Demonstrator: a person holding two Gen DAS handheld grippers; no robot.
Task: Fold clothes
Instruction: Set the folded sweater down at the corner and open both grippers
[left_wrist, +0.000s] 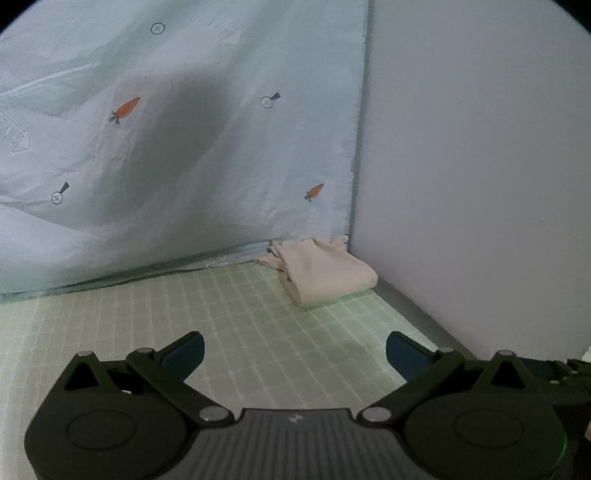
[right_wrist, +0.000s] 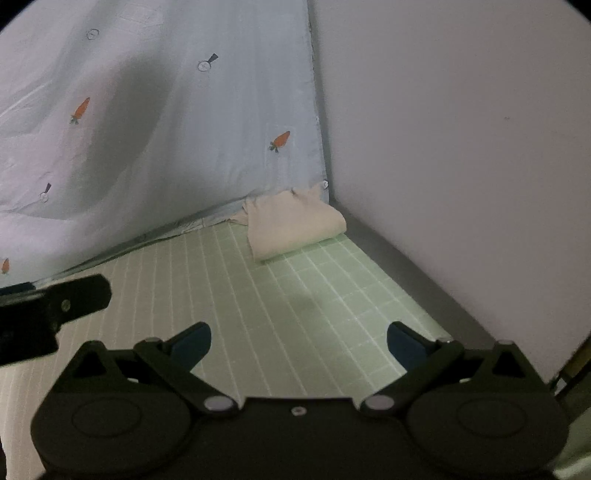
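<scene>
- The left gripper (left_wrist: 294, 350) hangs over the green grid mat (left_wrist: 229, 332) with its jaws spread wide and nothing between the blue pads (left_wrist: 186, 356).
- The right gripper (right_wrist: 298, 341) is just the same: jaws wide, empty, pointing down over the same mat, with part of the left gripper's dark body showing at the left edge of its view.
- The one garment in sight, a folded beige cloth (left_wrist: 325, 271), lies at the far right corner of the mat, well apart from both grippers. It sits tucked against the foot of the carrot-print sheet (left_wrist: 184, 147) and just beside the white wall (left_wrist: 480, 166).
- Judging from its compact, rolled-over shape and both grippers being free, this piece looks finished and set aside. No other unfolded clothing shows in either view, so whether more remains cannot be told.
- Room to move: the near and middle mat is bare and open.
- The limits are the hanging sheet along the far side, the wall along the right with a grey strip at its foot, and the tight corner holding the cloth.
</scene>
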